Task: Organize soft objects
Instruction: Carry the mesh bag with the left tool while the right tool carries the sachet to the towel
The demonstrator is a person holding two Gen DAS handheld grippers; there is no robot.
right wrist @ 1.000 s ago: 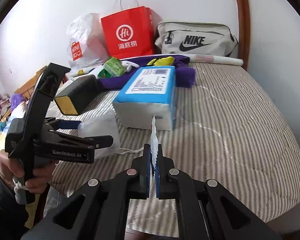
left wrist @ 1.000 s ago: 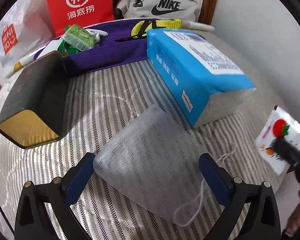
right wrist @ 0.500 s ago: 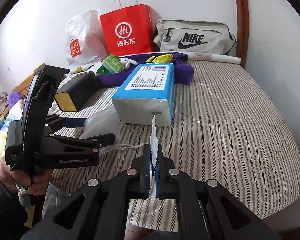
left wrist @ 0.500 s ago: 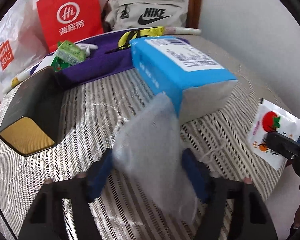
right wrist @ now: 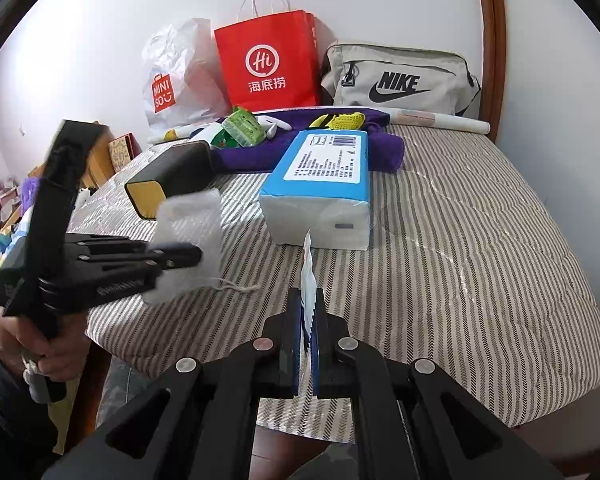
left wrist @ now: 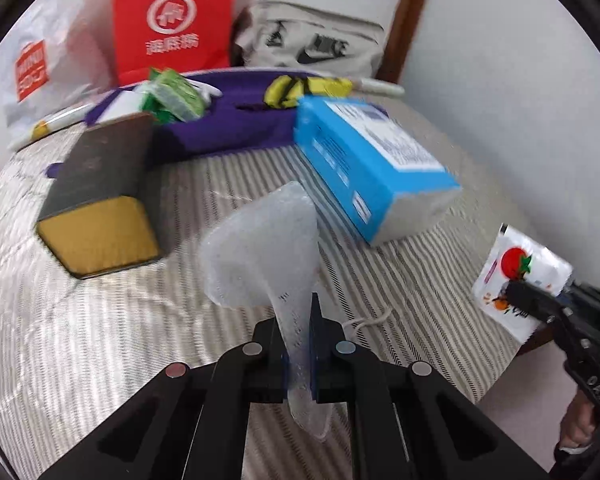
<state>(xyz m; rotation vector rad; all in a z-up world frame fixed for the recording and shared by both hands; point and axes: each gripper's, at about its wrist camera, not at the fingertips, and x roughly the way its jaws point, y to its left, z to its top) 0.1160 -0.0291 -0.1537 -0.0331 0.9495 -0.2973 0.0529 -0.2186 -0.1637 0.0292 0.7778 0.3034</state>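
Observation:
A translucent white mesh pouch (left wrist: 260, 248) with a drawstring hangs above the striped bed. My left gripper (left wrist: 296, 312) is closing on it, and the pads pinch its lower part. The right wrist view shows the same pouch (right wrist: 192, 216) lifted off the cover in my left gripper (right wrist: 196, 254), which a hand holds at the left. My right gripper (right wrist: 308, 304) is shut on a thin white sachet (right wrist: 308, 264), seen edge-on. In the left wrist view that sachet (left wrist: 516, 268) shows a tomato picture, with my right gripper (left wrist: 514, 292) clamped on it at the bed's near right edge.
A blue tissue pack (right wrist: 320, 176) lies mid-bed beside a black box with a yellow end (right wrist: 168, 180). Behind them are a purple cloth (right wrist: 252, 156), a green packet (right wrist: 242, 126), a red paper bag (right wrist: 268, 60), a white plastic bag (right wrist: 172, 76) and a grey Nike bag (right wrist: 400, 80).
My left gripper's jaws went from wide apart around the pouch to pinched on it, and the pouch rose off the bed. My right gripper kept its hold on the sachet.

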